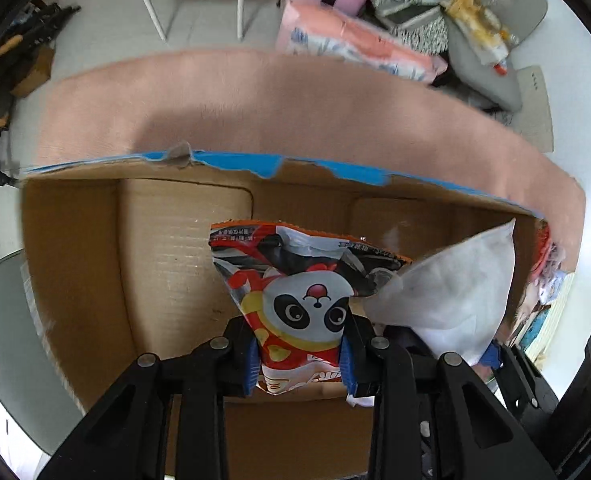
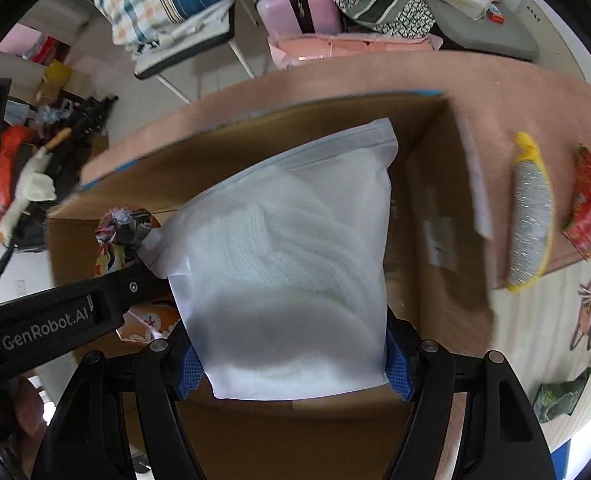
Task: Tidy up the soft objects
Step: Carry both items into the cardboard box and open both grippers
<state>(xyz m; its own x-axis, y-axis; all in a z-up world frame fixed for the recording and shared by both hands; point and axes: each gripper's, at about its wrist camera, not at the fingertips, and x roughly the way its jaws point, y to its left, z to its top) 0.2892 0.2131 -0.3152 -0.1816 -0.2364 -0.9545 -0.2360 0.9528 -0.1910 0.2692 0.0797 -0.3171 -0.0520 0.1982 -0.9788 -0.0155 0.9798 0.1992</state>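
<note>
My left gripper (image 1: pixel 300 360) is shut on a panda snack bag (image 1: pixel 303 300) and holds it over the open cardboard box (image 1: pixel 167 248). My right gripper (image 2: pixel 293 364) is shut on a white pouch of knitted fabric (image 2: pixel 287 264), also above the box (image 2: pixel 435 208). In the left wrist view the white pouch (image 1: pixel 447 296) touches the snack bag's right side. In the right wrist view the left gripper's arm (image 2: pixel 55 320) crosses at the left with the snack bag (image 2: pixel 123 232) beyond it.
The box stands on a pink rug (image 1: pixel 295 104). A yellow-edged silver pouch (image 2: pixel 529 216) and a red packet (image 2: pixel 585 204) lie on the rug to the box's right. A green packet (image 2: pixel 559 396) lies on the floor. Chairs, a pink suitcase (image 2: pixel 295 0) and piled clothes stand behind.
</note>
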